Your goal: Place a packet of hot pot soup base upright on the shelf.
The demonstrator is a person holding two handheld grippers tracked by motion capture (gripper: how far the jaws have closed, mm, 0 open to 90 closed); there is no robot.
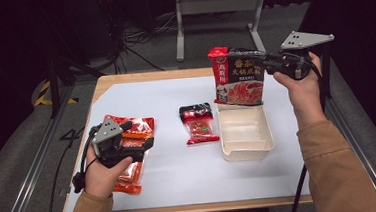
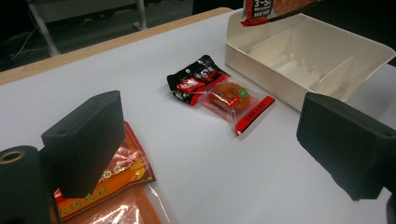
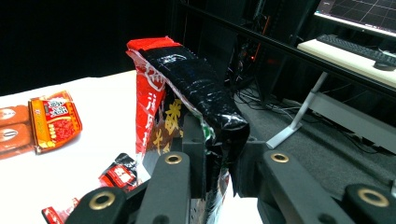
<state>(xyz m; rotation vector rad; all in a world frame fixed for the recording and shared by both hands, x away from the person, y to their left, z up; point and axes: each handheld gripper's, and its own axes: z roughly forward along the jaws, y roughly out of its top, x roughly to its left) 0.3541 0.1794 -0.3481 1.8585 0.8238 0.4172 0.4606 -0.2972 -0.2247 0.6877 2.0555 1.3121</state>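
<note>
The right gripper [image 1: 268, 65] is clamped on the side edge of a tall hotpot-base bag [image 1: 238, 76], red and black with a picture of sliced meat, and holds it upright so that its long axis runs straight up and down. The bag hangs directly over the far end of the cream divided tray [image 1: 245, 132], its bottom edge just above the tray's far rim, so the move that seems to come next is simply downward, perhaps with a tilt to lay the bag flat. In the right gripper view the black jaws pinch the crumpled foil of the bag [image 3: 187, 112] from both sides. The tray looks empty; its partitions show bare in the left gripper view [image 2: 299, 51]. The left gripper [image 1: 128, 142] stands wide open with nothing between its pads, hovering low over a stack of orange-red sauce packets [image 1: 130, 127] at the near left of the table [image 1: 181, 176]. Between the two, just left of the tray, lie a small black sachet [image 1: 195, 111] and a clear red-trimmed sachet [image 1: 201, 130], touching; the left hand is the nearer to them.
</note>
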